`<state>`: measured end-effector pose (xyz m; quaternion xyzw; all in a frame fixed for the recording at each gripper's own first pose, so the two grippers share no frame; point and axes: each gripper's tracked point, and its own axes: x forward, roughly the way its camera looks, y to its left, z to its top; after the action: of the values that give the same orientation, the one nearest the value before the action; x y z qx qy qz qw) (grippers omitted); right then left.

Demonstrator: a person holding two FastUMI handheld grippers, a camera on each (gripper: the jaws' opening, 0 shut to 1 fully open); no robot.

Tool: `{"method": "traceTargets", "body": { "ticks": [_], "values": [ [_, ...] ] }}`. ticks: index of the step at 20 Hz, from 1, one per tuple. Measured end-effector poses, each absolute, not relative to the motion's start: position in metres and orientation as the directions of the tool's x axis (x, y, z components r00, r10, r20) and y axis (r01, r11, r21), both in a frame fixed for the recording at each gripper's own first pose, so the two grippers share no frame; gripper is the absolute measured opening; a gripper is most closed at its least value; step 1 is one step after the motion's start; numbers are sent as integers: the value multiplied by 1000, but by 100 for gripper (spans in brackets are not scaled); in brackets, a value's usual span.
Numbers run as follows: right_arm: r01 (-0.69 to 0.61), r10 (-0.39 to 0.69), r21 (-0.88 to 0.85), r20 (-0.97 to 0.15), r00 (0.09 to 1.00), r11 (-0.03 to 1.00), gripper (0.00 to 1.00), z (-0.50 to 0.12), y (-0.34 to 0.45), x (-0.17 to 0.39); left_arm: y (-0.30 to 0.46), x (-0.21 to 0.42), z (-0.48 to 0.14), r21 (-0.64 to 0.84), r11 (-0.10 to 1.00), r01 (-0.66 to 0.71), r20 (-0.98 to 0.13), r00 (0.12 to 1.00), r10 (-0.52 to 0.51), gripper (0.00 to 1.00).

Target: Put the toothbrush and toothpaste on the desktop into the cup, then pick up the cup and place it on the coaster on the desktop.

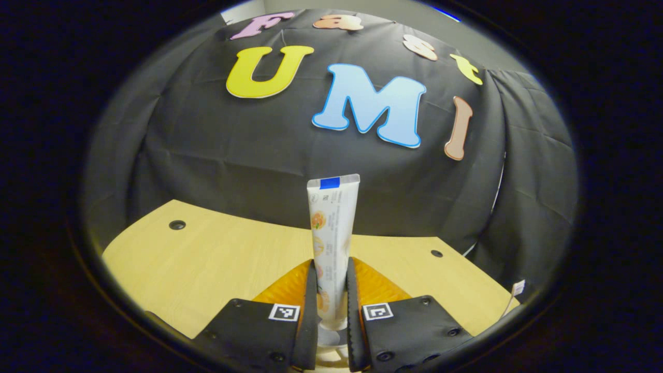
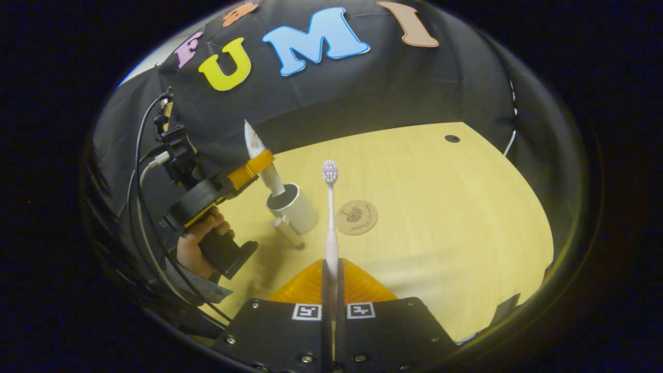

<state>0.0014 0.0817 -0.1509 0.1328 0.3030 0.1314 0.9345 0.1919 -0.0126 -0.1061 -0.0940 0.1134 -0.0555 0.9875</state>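
Both grippers had something clamped at this moment. In the left gripper view, the left gripper (image 1: 331, 305) was closed on the toothpaste (image 1: 333, 228), its two fingers (image 1: 310, 311) pressing the lower part of the tube from either side. The tube stood upright between them, crimped end up, with its cap end down at the bottom of the picture. Beyond it lay the wooden desktop (image 1: 207, 259), and a toothbrush head (image 1: 518, 288) peeked in at the far right edge.

In the right gripper view, the right gripper (image 2: 331, 290) was nearly closed, its fingers pinching the handle of the toothbrush (image 2: 330, 217). The brush pointed straight away from the gripper, bristle head at the far end, held above the desktop (image 2: 440, 207).

Farther off in that same view, a hand (image 2: 199, 243) held the left gripper (image 2: 254, 166) by its handle, with cables trailing up behind it. That gripper held the toothpaste (image 2: 257, 155) tilted, with its lower end inside the mouth of the cup (image 2: 292, 207). The cup stood on the desktop, leaning a little in the fisheye picture, its handle (image 2: 287, 232) pointing toward the camera. Just to the right of the cup, apart from it, the round coaster (image 2: 357, 217) lay flat with nothing on it.
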Motion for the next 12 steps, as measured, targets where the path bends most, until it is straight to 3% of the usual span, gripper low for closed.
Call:
{"method": "traceTargets", "body": {
  "ticks": [9, 12],
  "values": [
    [-175, 341, 338, -535, 773, 925, 3, -150, 89, 1, -13, 187, -139, -155, 984, 84, -325, 937, -131, 36],
    [-171, 339, 338, -535, 774, 926, 3, -150, 87, 2, -16, 180, -144, -162, 983, 90, -335, 932, -140, 60]
  ]
}}
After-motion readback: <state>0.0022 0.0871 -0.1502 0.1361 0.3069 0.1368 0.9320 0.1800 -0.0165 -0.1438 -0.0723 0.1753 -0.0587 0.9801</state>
